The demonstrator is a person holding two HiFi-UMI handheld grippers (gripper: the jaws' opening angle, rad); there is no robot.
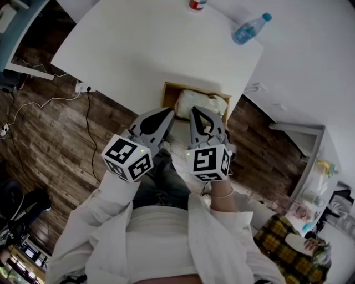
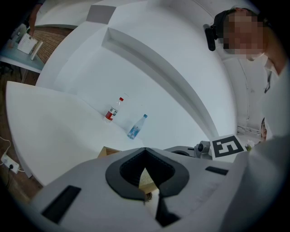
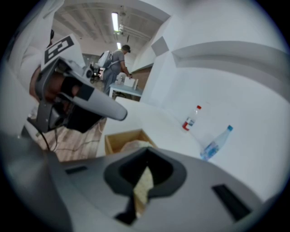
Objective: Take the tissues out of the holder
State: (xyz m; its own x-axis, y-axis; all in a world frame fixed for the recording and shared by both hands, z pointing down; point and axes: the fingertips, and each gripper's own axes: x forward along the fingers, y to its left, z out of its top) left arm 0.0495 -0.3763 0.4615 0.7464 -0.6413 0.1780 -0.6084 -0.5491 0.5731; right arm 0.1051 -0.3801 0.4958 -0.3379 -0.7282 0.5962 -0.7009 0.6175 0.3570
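A wooden holder [image 1: 172,87] stands at the near edge of the white table [image 1: 138,50], with a cream tissue pack [image 1: 208,102] in it. My right gripper [image 1: 198,112] reaches down onto the pack's left end. In the right gripper view its jaws [image 3: 146,149] stand together, and a cream strip of the pack [image 3: 141,190] is pinched in the slit between them; the holder [image 3: 122,138] lies just beyond. My left gripper [image 1: 168,113] sits shut at the holder's left front corner, nothing in it. Its tips [image 2: 145,149] meet, and the holder [image 2: 108,152] peeks out behind.
Two bottles are at the table's far side: a clear one with a blue cap [image 1: 250,28] lying down and a red-labelled one [image 1: 197,4]. Cables and a power strip [image 1: 83,87] lie on the wooden floor at left. A person in a yellow plaid top [image 1: 288,238] is at lower right.
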